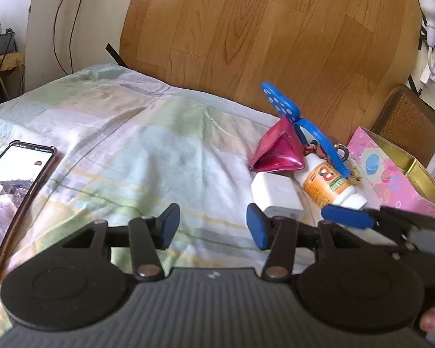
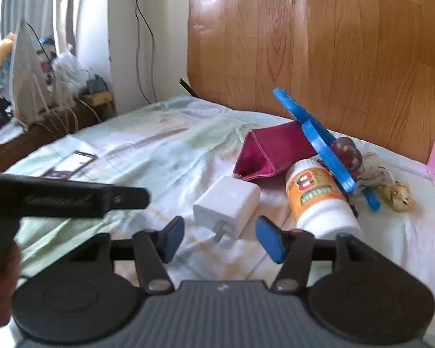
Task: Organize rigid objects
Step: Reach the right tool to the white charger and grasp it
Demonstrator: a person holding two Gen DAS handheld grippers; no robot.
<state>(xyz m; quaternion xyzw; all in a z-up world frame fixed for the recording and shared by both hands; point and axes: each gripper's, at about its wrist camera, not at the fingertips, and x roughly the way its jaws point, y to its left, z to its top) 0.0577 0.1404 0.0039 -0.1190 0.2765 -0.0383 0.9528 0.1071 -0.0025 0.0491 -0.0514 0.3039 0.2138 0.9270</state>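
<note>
- Right gripper [image 2: 219, 239], jaws wide and empty, hovers just before the white charger [image 2: 227, 204] near the bed's [image 2: 148, 145] right edge.
- Left gripper [image 1: 213, 226] is likewise wide and empty.
- Likely step: approach; next, close on the charger.

Setting: bedroom in a home. Evidence: a bed [image 1: 130, 133] under a pastel checked sheet; a wood-grain headboard panel [image 1: 275, 37] against cream walls; a smartphone [image 1: 14, 197] lying on the sheet; a clothes iron [image 2: 29, 75] and soft toys [image 2: 0, 58] crowded on a side shelf; a bulb [image 1: 432, 8] and cables on the wall; a wicker chair back [image 1: 403, 121]; a pink gift box [image 1: 391, 174].
</note>
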